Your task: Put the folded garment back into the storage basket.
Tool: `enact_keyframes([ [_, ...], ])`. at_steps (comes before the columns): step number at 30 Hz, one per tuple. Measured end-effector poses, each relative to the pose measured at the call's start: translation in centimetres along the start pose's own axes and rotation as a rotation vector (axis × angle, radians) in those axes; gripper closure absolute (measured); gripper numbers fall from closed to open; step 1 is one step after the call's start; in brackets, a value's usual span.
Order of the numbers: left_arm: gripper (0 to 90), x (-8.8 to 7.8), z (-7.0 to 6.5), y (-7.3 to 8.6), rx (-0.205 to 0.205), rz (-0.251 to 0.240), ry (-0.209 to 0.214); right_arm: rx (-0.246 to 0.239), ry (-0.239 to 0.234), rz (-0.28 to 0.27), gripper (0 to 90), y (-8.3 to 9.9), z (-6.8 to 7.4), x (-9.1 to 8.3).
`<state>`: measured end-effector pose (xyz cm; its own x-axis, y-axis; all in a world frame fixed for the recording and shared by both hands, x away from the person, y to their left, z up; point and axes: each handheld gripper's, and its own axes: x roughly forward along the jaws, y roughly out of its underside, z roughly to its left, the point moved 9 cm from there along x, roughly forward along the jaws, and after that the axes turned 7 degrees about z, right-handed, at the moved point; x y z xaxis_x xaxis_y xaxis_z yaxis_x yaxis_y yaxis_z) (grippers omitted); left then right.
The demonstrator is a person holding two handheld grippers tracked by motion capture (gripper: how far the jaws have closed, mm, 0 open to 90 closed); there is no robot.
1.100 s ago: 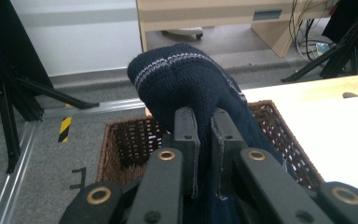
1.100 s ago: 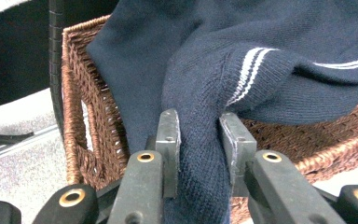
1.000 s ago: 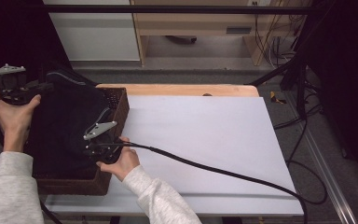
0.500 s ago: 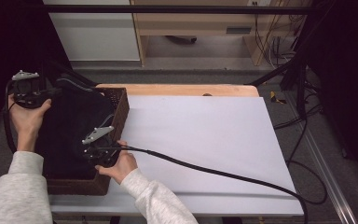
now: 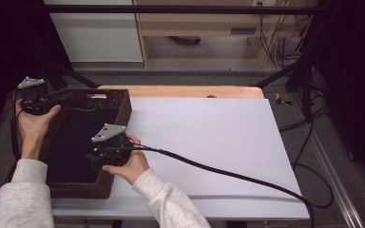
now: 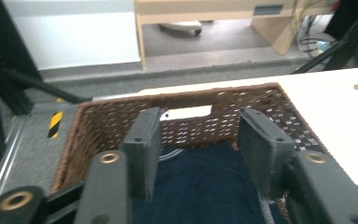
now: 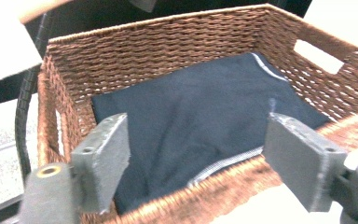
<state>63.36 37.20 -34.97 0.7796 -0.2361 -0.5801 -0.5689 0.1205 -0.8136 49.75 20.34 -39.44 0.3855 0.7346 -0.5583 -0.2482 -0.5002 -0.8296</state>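
A brown wicker basket (image 5: 119,102) stands at the table's left end, with a dark navy cloth (image 5: 69,142) lying flat inside. My left gripper (image 5: 65,98) hovers at the basket's far left corner. In the left gripper view its jaws (image 6: 205,144) have just been opening and stand open above the cloth (image 6: 205,191), nothing between them, facing the basket's handle wall (image 6: 121,121). My right gripper (image 5: 89,159) sits over the basket's right rim. Its jaws (image 7: 200,154) have also just been opening and are open, apart from the cloth (image 7: 191,107) in the basket (image 7: 168,46).
A white sheet (image 5: 209,142) covers the table right of the basket, with bare wood (image 5: 185,91) along the far edge. The right gripper's black cable (image 5: 228,173) runs across the sheet to the near right corner. A pale cabinet (image 5: 95,33) and dark frame legs (image 5: 304,61) stand beyond the table.
The cloth, heaped up above the basket a second ago, now lies flat inside it. My left hand has come down and to the right, to the basket's corner. The right hand has barely moved.
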Motion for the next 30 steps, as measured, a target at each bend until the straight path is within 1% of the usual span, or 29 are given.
enact_keyframes([
  [2, 40.1, 0.0, -0.7, 0.2, 0.009, 0.019, 0.020, 0.010, 0.003, -0.001, 19.7, 0.4, -0.5, -0.8],
  [3, 38.3, 0.0, -1.0, 0.3, 0.010, 0.022, 0.031, 0.011, -0.004, 0.002, 18.6, 0.6, -0.8, -1.2],
  [5, 35.0, -0.1, -1.6, 0.4, 0.009, 0.008, 0.045, 0.009, -0.006, 0.008, 16.9, 1.1, -1.2, -2.1],
  [6, 33.9, -0.1, -1.9, 0.5, 0.008, 0.001, 0.060, 0.007, -0.003, 0.012, 15.6, 1.3, -1.5, -2.5],
  [8, 30.2, -0.1, -2.5, 0.8, 0.006, 0.006, 0.086, 0.014, -0.007, 0.014, 11.4, 1.8, -1.9, -3.3],
  [9, 28.9, -0.1, -2.8, 0.8, 0.007, 0.007, 0.093, 0.020, -0.003, 0.016, 10.4, 2.1, -2.2, -3.7],
  [12, 26.2, -0.4, -4.3, 0.9, 0.007, -0.009, 0.146, 0.047, -0.009, 0.011, 7.3, 2.8, -3.1, -5.0],
  [15, 25.3, -0.8, -5.8, 0.9, 0.042, -0.019, 0.163, 0.084, -0.021, 0.010, 5.4, 3.7, -4.0, -6.2],
  [17, 24.2, -1.1, -6.8, 0.9, 0.051, -0.028, 0.189, 0.094, -0.027, 0.010, 3.9, 4.4, -4.6, -6.9],
  [19, 23.8, -1.3, -7.6, 1.0, 0.067, -0.033, 0.197, 0.103, -0.024, 0.010, 3.1, 5.1, -5.2, -7.7],
  [20, 23.4, -1.4, -8.3, 1.0, 0.077, -0.034, 0.204, 0.106, -0.022, 0.008, 2.9, 5.4, -5.5, -8.0],
  [22, 22.1, -1.5, -9.3, 1.0, 0.089, -0.032, 0.227, 0.122, -0.017, 0.006, 1.8, 6.2, -6.3, -8.9],
  [24, 19.9, -1.6, -10.3, 1.0, 0.100, -0.040, 0.240, 0.139, -0.012, 0.000, 1.8, 6.9, -7.0, -9.6],
  [26, 14.7, -1.5, -11.2, 1.1, 0.099, -0.040, 0.251, 0.148, -0.008, -0.004, 1.4, 7.6, -7.7, -10.4],
  [28, 14.2, -1.5, -12.0, 1.4, 0.108, -0.040, 0.267, 0.156, -0.008, -0.011, 0.8, 8.3, -8.3, -11.2],
  [30, 11.4, -1.5, -12.9, 1.5, 0.110, -0.037, 0.283, 0.166, -0.003, -0.018, 0.8, 9.0, -9.1, -12.1],
])
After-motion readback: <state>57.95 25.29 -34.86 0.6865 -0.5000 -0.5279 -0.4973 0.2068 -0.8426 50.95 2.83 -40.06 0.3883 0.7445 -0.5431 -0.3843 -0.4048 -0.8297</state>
